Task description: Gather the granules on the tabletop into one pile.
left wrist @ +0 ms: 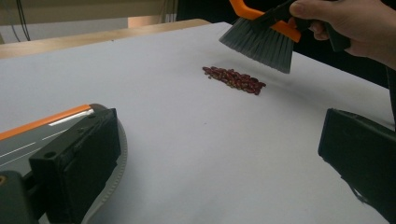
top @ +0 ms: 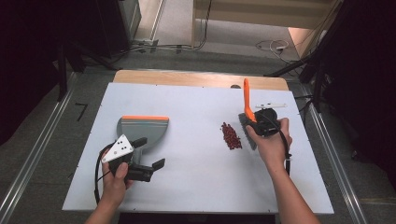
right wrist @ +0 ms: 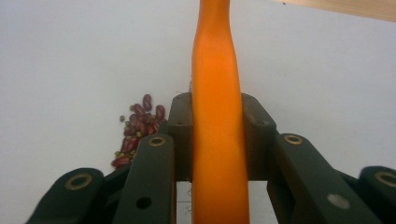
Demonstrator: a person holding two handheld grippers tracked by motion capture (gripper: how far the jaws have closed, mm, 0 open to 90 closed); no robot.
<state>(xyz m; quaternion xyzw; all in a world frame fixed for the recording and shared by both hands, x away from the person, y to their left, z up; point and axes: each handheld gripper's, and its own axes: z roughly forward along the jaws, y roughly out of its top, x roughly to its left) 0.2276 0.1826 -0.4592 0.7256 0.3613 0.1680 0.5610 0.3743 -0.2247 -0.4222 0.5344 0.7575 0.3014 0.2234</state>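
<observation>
A pile of dark red beans lies on the white tabletop, right of centre. My right gripper is shut on the orange handle of a hand brush. Its grey bristles hang just above the table, right beside the beans. A grey dustpan with an orange front lip lies at the left. My left gripper stands open at the dustpan's near end, one jaw over the pan and bare table between the jaws.
A wooden table edge runs along the back of the white top. Metal rails flank the table on the floor. Cables lie on the floor beyond. A wide bare stretch of tabletop separates dustpan and beans.
</observation>
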